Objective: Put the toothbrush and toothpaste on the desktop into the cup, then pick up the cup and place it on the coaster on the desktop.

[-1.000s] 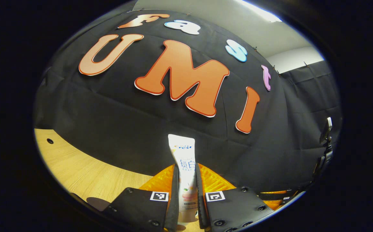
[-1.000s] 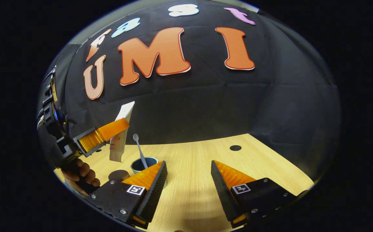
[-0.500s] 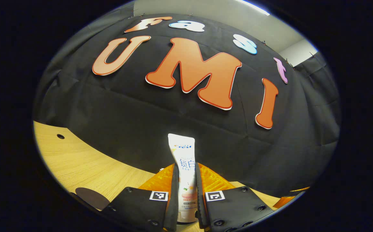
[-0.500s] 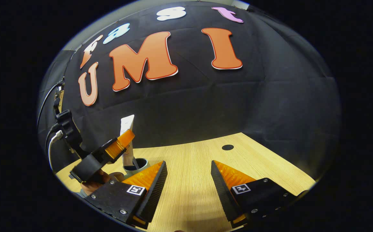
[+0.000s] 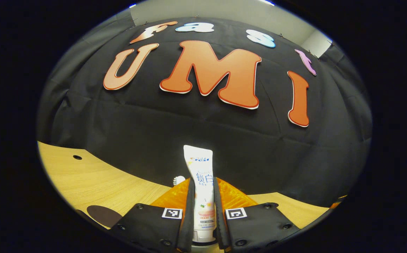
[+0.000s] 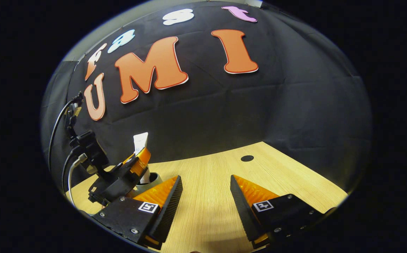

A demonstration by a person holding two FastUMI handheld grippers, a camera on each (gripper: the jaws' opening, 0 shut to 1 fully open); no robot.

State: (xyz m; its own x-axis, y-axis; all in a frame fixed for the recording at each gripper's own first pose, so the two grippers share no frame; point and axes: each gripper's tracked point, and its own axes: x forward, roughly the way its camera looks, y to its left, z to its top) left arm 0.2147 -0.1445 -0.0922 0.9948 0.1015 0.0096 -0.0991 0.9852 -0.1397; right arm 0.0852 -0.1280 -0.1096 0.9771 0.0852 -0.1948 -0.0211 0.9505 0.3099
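Left gripper view shows, nearest the lens, the left gripper (image 5: 203, 211) with both fingers pressed on the toothpaste (image 5: 199, 175), the tube standing upright between them with its long axis running along the fingers and its flat crimped end pointing up and away. Its lower end sits at the very bottom of that view, where what lies under it cannot be told. Just left of the tube, a small white toothbrush head (image 5: 178, 180) peeps over the finger. Farther left on the desktop (image 5: 94, 182) lies the dark round coaster (image 5: 103, 215), near the gripper but apart from it.

From the right gripper view, the right gripper (image 6: 205, 196) rests low over the wood with its jaws wide and nothing between them. Beyond its near finger stands the cup (image 6: 150, 180), and the left gripper (image 6: 133, 167) is directly above it, the white tube rising out of its fingers over the cup's mouth. The tube appears to be lined up with the opening, so the coming move looks like a straight release downward. The left gripper is plainly the nearer of the two to the cup.
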